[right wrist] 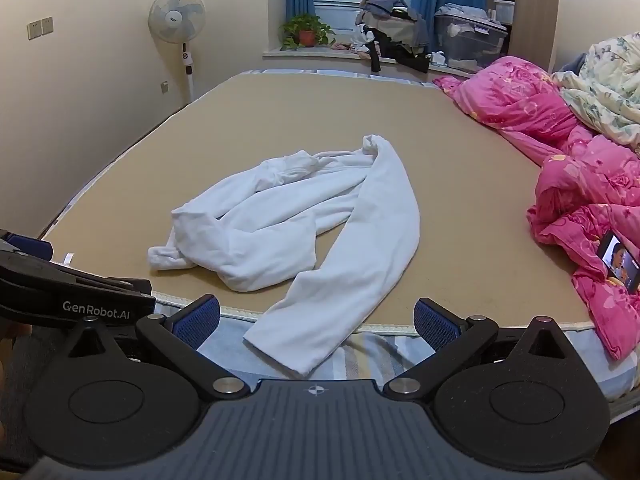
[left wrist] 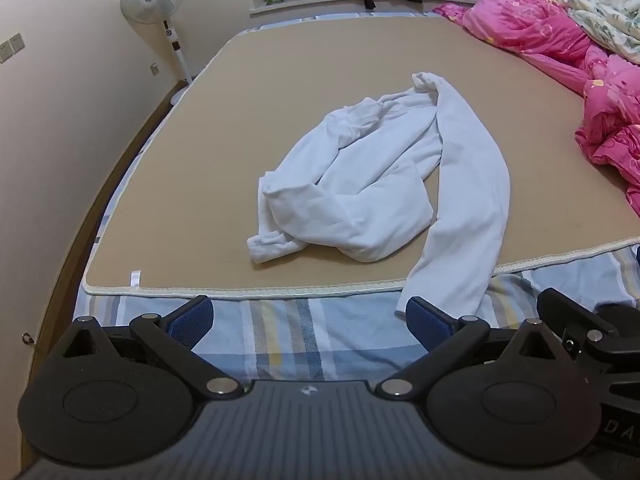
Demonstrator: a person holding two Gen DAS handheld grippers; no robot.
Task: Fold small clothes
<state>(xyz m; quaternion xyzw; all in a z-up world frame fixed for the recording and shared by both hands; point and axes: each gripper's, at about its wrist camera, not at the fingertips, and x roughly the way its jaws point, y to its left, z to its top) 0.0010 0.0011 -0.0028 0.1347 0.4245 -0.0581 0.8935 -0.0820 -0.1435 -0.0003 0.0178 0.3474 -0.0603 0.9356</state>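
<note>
White garment (left wrist: 372, 184) — crumpled, sleeve outstretched

Both wrist views downward over bed (left wrist: 192, 160)

Black linkages, blue-padded fingers (left wrist: 192, 316), silver screws, ribbed grey base

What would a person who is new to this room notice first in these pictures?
A crumpled white garment lies in the middle of the tan mat, one long sleeve hanging over the near edge onto the striped sheet. On the right, a bright pink quilt is heaped, with a lit phone resting on it. A white fan stands at the far left wall.
</note>
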